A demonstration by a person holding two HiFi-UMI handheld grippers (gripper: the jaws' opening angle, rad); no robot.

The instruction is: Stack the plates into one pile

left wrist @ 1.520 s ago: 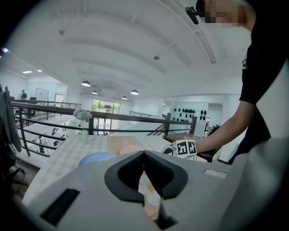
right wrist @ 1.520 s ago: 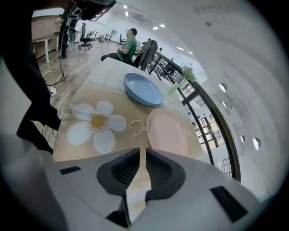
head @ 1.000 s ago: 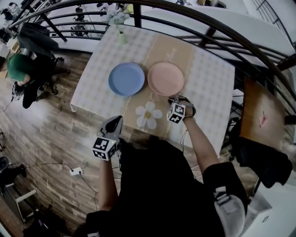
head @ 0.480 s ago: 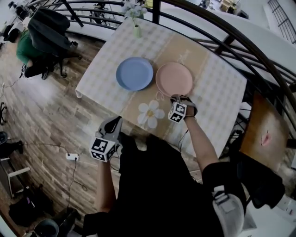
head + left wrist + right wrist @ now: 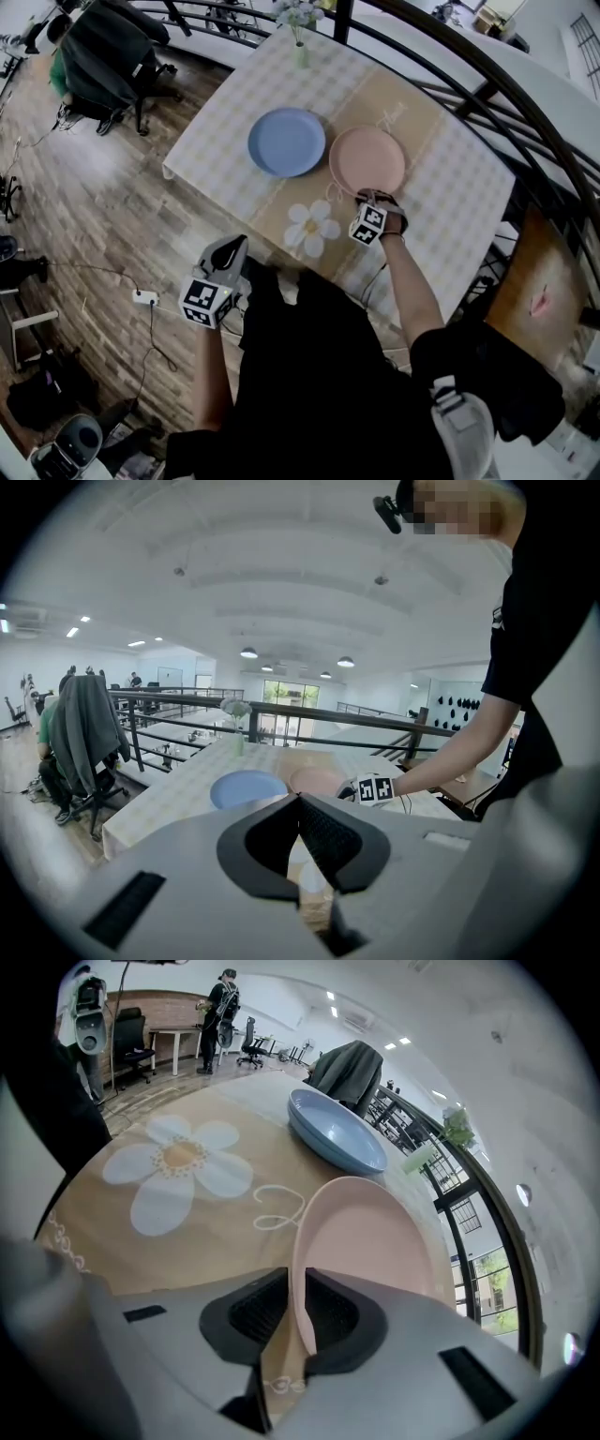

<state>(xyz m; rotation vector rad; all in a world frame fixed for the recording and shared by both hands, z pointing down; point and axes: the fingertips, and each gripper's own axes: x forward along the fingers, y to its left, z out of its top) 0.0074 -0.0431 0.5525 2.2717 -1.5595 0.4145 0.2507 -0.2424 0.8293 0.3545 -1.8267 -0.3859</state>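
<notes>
In the head view, the pink plate (image 5: pixel 367 160) was seen just beside the blue plate (image 5: pixel 288 142) on the checked table (image 5: pixel 223 142). Its near rim was met by the right gripper (image 5: pixel 370 200). The left gripper (image 5: pixel 232 246) was held off the table's near edge, well apart from both plates.

In the left gripper view, the jaws were pressed together with nothing between them.

In the right gripper view, the jaws were clamped on the pink plate's near rim. A white flower print (image 5: pixel 178 1168) was shown on the tan runner (image 5: pixel 225 1237).
</notes>
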